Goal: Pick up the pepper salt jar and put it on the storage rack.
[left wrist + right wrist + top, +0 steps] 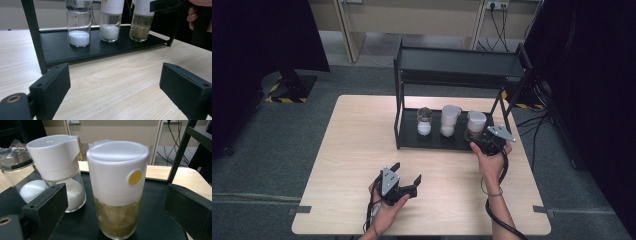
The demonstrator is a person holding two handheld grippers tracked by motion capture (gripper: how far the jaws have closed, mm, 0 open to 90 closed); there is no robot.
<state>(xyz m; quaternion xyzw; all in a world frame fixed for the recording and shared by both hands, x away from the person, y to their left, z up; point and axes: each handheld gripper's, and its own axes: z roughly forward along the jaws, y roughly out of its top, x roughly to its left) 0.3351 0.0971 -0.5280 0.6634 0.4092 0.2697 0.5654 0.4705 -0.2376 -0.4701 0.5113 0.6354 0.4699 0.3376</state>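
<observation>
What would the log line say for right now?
left gripper: open, over table | right gripper: open around brown spice jar, not pressing | jar: upright on rack's bottom shelf

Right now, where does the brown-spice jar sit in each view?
High view: brown-spice jar, rightmost on the rack's tray, by the right claw.
Left gripper view: upper right of centre.
Right gripper view: centre, between open jaws.
Shared landmark: middle white-capped jar.

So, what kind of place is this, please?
Probably a lab or office room arranged for recording, not a kitchen: a wooden table on grey carpet, hazard tape on the floor, wall sockets with cables, and a black rack holding seasoning jars.
</observation>
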